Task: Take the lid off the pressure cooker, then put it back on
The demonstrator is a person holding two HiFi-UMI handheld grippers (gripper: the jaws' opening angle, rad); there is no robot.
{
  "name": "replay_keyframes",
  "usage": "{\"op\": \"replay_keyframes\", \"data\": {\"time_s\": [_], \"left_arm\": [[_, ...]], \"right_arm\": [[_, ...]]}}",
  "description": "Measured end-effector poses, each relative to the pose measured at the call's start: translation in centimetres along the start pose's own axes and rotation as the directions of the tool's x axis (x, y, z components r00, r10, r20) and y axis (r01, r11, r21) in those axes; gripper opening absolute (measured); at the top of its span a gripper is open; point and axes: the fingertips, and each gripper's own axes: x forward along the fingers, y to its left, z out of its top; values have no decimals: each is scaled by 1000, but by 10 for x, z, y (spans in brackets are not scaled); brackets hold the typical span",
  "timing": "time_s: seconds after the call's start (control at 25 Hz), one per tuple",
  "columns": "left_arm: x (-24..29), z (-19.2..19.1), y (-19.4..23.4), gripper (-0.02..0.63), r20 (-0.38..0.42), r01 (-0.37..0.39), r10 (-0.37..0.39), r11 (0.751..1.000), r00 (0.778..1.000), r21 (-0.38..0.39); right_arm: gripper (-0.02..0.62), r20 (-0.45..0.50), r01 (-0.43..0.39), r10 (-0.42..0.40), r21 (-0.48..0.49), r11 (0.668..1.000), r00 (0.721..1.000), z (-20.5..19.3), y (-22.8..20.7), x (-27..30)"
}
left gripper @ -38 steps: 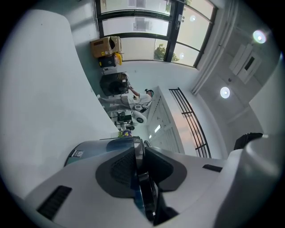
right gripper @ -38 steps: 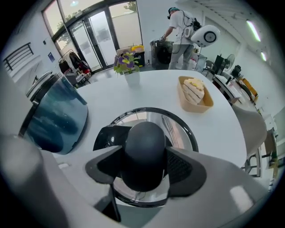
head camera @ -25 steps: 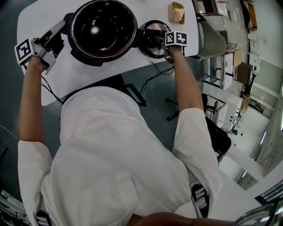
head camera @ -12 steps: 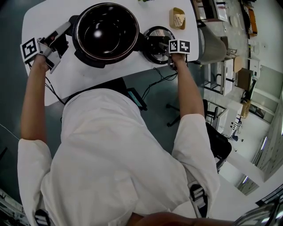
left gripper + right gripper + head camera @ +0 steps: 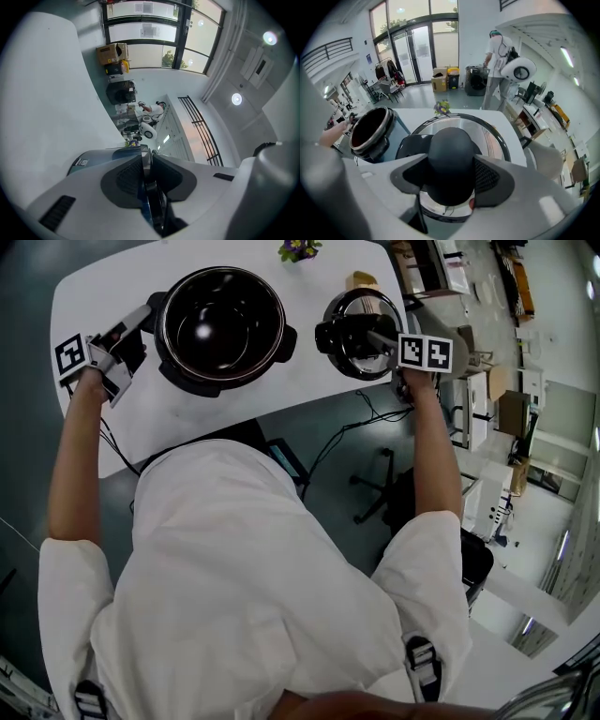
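- the black pressure cooker with a steel rim (image 5: 223,329) stands open on the white table (image 5: 216,404), its dark inner bowl showing.
- the left gripper (image 5: 134,320) lies level at the cooker's left side. its jaws are all but together, pinching the thin dark side handle (image 5: 146,161) edge-on.
- in the left gripper view a small white label (image 5: 82,162) sits on the cooker's blue-grey wall (image 5: 101,155); its print is too small to read.
- the right gripper (image 5: 361,337) points steeply down, its jaws part open and pressed on either side of the round black knob (image 5: 451,150).
- the knob belongs to the round steel lid with a black rim (image 5: 354,304), held just right of the cooker and apart from it, near the table's right edge.
- each gripper bears a cube of black-and-white square markers (image 5: 73,354); they carry patterns, not words.
- a small bunch of purple flowers (image 5: 298,249) stands at the table's far edge, beyond the lid (image 5: 493,140).
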Motion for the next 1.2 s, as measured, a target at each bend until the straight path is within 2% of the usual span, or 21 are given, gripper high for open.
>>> {"op": "replay_keyframes", "data": {"time_s": [0.28,0.52,0.84,1.04,1.2], "left_arm": [[-2,0,4,75,-1,-8,8,1000,1000,-1],[-1,2,5,75,-2,-5,5,1000,1000,9],[-1,1,4,75,10,11,-11,1000,1000,-5],[-2,2,11,75,16,20,-20,1000,1000,-12],[0,4,11,77,7,24,-24,1000,1000,14]], "right_arm": [[282,93,-78,90,-126,989,992,76,65,-62],[282,88,-181,209,-250,951,974,114,146,-74],[282,43,-284,318,-350,893,947,132,238,-66],[282,-18,-328,352,-405,853,936,125,286,-49],[282,-80,-360,362,-432,827,929,113,313,-34]]}}
